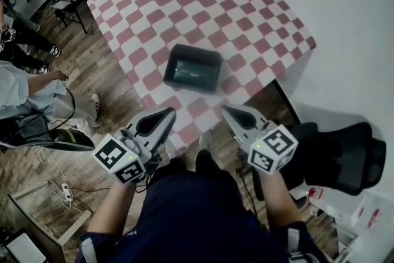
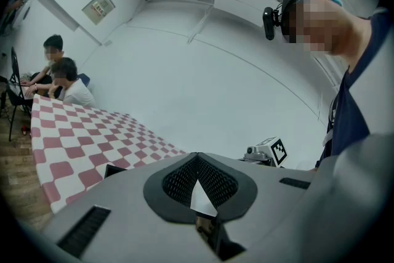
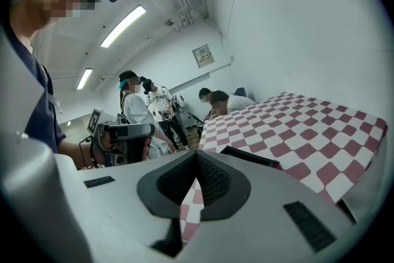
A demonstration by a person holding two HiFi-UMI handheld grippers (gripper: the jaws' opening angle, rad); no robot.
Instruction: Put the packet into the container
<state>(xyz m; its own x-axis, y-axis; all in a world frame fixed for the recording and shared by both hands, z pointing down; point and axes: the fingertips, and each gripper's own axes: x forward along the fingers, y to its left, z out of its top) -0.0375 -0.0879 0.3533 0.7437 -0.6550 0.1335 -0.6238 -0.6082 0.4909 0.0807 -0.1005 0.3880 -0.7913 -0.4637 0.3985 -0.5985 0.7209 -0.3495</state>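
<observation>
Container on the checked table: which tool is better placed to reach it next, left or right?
Right, marginally: the right tool, shut, looks slightly nearer the container than the left tool, also shut; both point toward it.

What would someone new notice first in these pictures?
The red-and-white checked tablecloth dominates the head view, with a dark container near its close edge and something greenish inside. Nearer the person, the left gripper and right gripper are both shut and empty.
</observation>
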